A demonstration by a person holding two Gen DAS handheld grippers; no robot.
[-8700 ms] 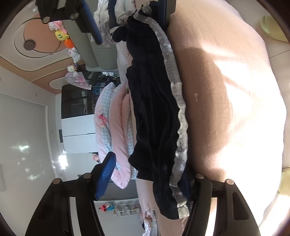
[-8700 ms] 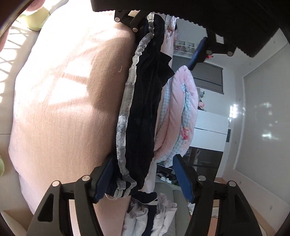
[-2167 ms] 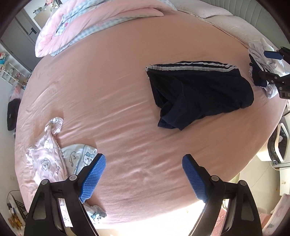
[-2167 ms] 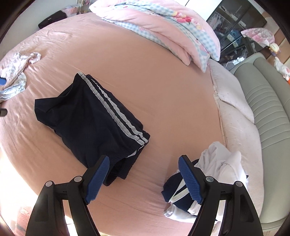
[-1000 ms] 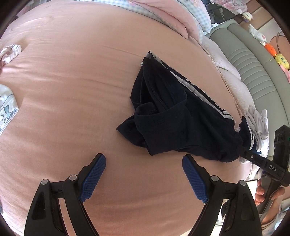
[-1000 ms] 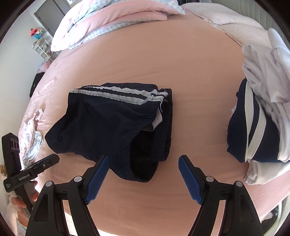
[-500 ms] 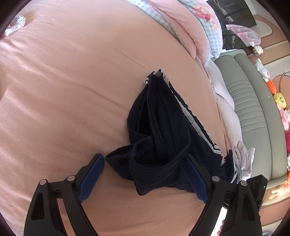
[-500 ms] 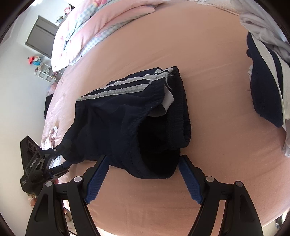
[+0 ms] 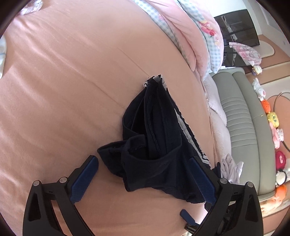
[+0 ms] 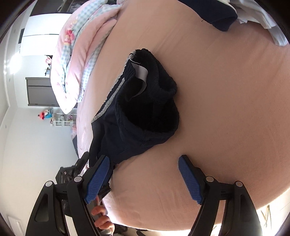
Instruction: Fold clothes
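Note:
Navy shorts (image 9: 154,138) with white side stripes lie crumpled on the pink bed sheet (image 9: 72,90). My left gripper (image 9: 143,174) straddles their leg-hem end. Its jaws are opening: the left pad stands clear of the cloth and the right pad lies against its edge without pinching. In the right wrist view the shorts (image 10: 145,109) show their open waistband and a white label. My right gripper (image 10: 144,174) is open just short of that end, with only bare sheet (image 10: 226,90) between its fingers; its left finger sits beside the shorts' lower edge.
A pink checked quilt (image 9: 190,36) is bunched at the far side of the bed. A pile of white and navy clothes (image 10: 253,14) lies near the shorts. A grey-green padded headboard (image 9: 241,118) with stuffed toys (image 9: 273,118) borders the bed. A hand (image 10: 101,217) holds the other gripper.
Both grippers have come down close to the shorts and rolled. The left jaws have widened, and the leg-hem end now lies between the left fingers.

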